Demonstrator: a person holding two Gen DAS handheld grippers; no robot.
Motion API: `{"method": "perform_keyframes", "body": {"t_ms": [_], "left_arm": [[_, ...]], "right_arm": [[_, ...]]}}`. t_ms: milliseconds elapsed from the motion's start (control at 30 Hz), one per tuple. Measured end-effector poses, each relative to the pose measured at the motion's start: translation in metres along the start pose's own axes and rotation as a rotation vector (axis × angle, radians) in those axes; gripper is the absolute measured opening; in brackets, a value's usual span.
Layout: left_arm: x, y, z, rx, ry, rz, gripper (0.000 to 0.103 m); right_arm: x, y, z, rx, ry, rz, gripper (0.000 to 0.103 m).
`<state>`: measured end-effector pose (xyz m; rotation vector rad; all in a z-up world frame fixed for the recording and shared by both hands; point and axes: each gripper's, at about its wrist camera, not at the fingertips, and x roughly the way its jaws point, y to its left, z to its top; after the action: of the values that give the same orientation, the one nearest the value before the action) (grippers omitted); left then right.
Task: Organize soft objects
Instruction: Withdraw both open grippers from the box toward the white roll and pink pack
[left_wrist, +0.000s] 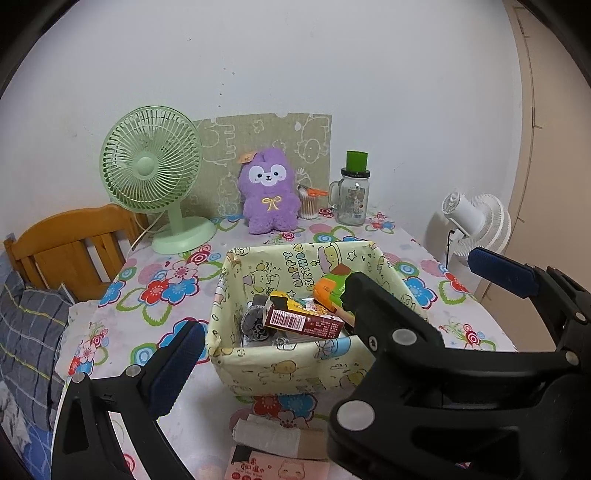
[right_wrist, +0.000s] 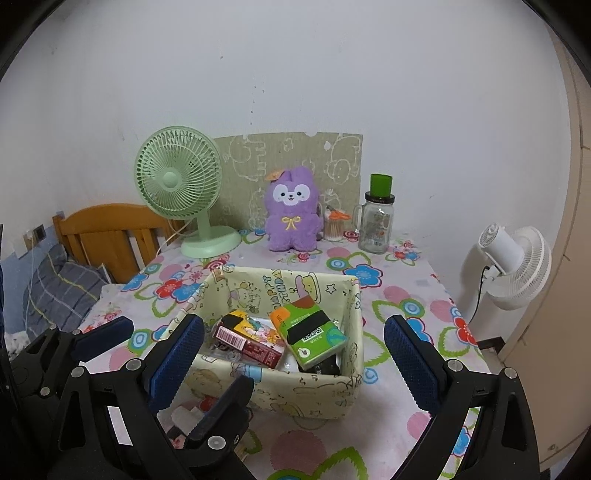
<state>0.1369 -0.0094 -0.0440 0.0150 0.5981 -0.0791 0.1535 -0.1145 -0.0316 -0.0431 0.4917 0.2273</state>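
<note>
Right wrist view: right gripper (right_wrist: 293, 363) wide open, empty, over the box (right_wrist: 325, 398); left gripper (left_wrist: 332, 302) open too. Plush bunny (right_wrist: 292, 210) sits far back, so reaching could knock the jar (right_wrist: 375, 230).

Both your wrist cameras look forward and slightly down from the table's near edge, close to the pale-yellow cartoon-print fabric box (left_wrist: 295, 365) (right_wrist: 317, 391), the left view sitting further left.
</note>
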Motion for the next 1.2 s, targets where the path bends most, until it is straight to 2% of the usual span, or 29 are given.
{"method": "perform_keyframes", "body": {"t_ms": [633,1200], "left_arm": [[-0.03,-0.003,-0.014,0.01,-0.029,-0.01,0.1],[-0.041,-0.007,-0.03,0.027,-0.018,-0.022,0.098]], "right_arm": [[-0.029,0.005,-0.013,0.008,-0.002,0.014,0.099],[-0.038,0.012,-0.03,-0.02,0.005,0.025,0.099]]}}
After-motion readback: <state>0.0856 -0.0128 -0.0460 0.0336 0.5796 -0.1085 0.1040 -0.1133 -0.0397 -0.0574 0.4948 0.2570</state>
